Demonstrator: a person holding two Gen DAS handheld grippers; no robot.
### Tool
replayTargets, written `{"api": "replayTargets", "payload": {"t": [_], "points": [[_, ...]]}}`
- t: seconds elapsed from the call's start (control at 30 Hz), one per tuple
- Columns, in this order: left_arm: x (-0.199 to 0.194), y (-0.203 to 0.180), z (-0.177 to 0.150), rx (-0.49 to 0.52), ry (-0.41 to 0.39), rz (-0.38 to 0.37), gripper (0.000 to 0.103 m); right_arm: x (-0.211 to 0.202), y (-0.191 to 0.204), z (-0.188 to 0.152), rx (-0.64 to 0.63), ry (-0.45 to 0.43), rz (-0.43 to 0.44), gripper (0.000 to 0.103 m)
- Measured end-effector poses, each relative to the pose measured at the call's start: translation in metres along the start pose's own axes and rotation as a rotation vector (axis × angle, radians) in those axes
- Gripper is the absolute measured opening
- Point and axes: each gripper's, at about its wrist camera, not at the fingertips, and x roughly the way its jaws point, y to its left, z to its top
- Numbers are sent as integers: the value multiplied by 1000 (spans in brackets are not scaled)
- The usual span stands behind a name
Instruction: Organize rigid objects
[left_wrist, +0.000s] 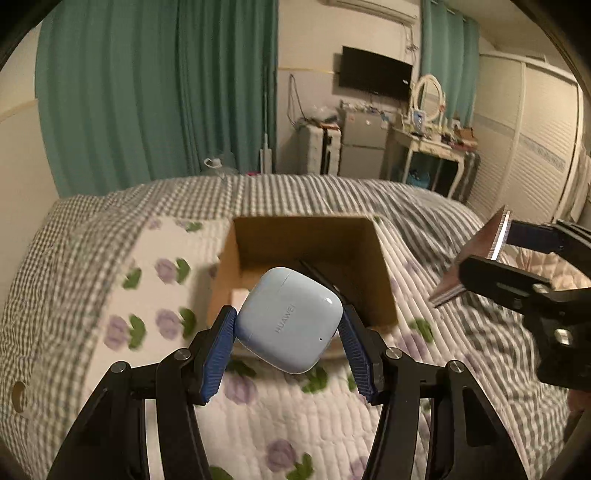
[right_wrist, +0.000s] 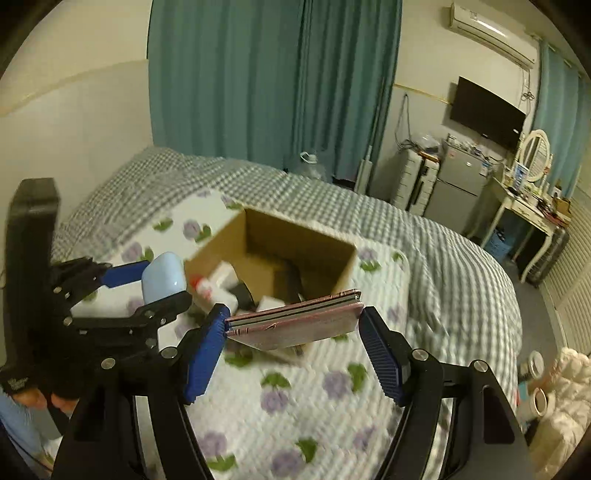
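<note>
1. Two items are carried at once: a pale blue earbud case (left_wrist: 290, 319) is clamped between the pads of the left tool (left_wrist: 288, 332), and a flat pink case (right_wrist: 295, 321) is clamped edge to edge by the right tool (right_wrist: 293, 325)
2. Both are held above the bed (right_wrist: 332, 398), near the cardboard box (left_wrist: 384, 280), seemingly so each can be dropped in
3. In the left wrist view the box lies at 12 o'clock, just beyond the earbud case
4. In the right wrist view small white items (right_wrist: 225, 275) already lie inside the box, and the left tool shows at 9 o'clock
5. The pink case is held nearly level, probably to clear the box rim
</note>
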Motion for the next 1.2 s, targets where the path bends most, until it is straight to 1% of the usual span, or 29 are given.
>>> {"api": "replayTargets", "payload": {"t": [0.13,0.2,0.33,0.47,0.57,0.63,0.7,0.73,0.83,0.93,1.0,1.07,1.13,1.17,1.2], "points": [[10,18,22,-1,-22,32,57,23,4,28,11,-25,10,72],[22,25,33,5,-24,45,57,39,2,40,27,-36,15,72],[58,32,48,28,-7,61,57,77,-7,51,51,-25,21,72],[102,32,52,58,29,69,57,118,-15,56,66,4,28,72],[137,33,51,70,65,63,57,150,-24,53,81,35,37,72],[159,30,47,91,95,59,57,169,-29,50,84,56,42,72],[179,25,43,129,128,73,57,187,-33,46,72,76,36,72],[184,23,40,148,132,73,57,193,-35,43,67,85,32,72],[197,23,35,154,141,47,58,212,-43,39,78,105,33,72],[204,22,32,151,149,50,58,225,-50,35,88,116,56,72],[206,22,29,160,159,48,58,226,-51,34,92,113,57,73],[202,20,30,159,157,39,60,226,-54,35,129,110,54,73],[195,20,33,152,148,28,60,216,-55,38,139,87,51,73],[190,20,36,146,141,29,62,208,-54,41,130,71,27,73],[182,19,38,139,127,37,72,200,-53,43,115,64,7,73]]}}
